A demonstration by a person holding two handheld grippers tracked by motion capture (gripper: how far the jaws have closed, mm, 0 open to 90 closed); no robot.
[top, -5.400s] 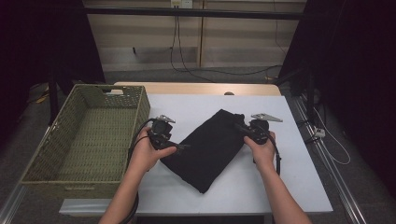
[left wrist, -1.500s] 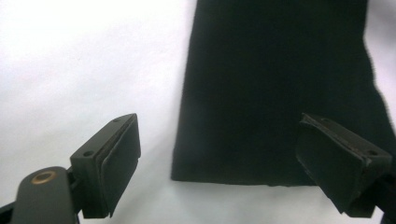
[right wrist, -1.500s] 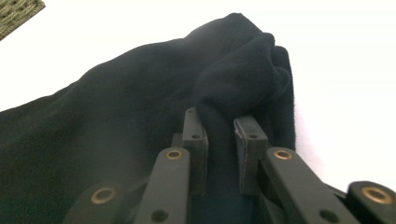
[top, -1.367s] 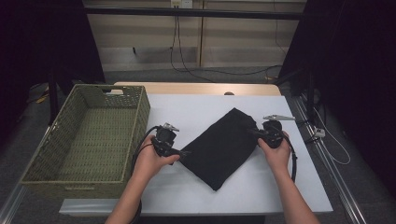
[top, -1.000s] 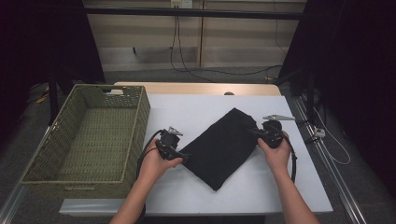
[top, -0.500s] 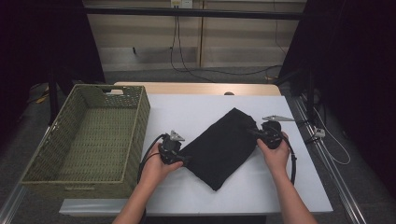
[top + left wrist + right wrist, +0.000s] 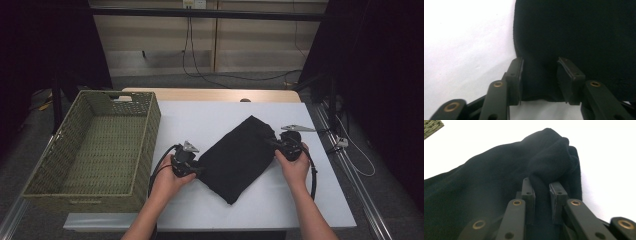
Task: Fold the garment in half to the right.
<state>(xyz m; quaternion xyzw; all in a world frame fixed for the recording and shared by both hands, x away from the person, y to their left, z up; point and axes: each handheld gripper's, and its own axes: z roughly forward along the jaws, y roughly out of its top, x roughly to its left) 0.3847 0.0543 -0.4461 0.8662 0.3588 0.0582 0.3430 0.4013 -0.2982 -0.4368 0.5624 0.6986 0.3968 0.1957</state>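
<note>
A folded black cloth (image 7: 240,155) lies slantwise on the white table (image 7: 200,120). My left gripper (image 7: 200,170) is at the cloth's near left edge. In the left gripper view my left gripper (image 7: 539,62) has just been closing its jaws, and a fold of the cloth (image 7: 574,30) fills the gap between the pads. My right gripper (image 7: 272,142) holds the cloth's far right end. In the right gripper view my right gripper (image 7: 541,182) is shut on a bunched ridge of the cloth (image 7: 499,170).
An olive woven basket (image 7: 150,120) stands on the table's left side, close to the left hand. White tabletop lies bare in front of the cloth and behind it. Cables trail from both grippers toward the table's near edge.
The cloth has shifted right and farther back with the right gripper since the oldest frame. In the last second the left gripper crept right onto the cloth's edge and narrowed its jaws.
</note>
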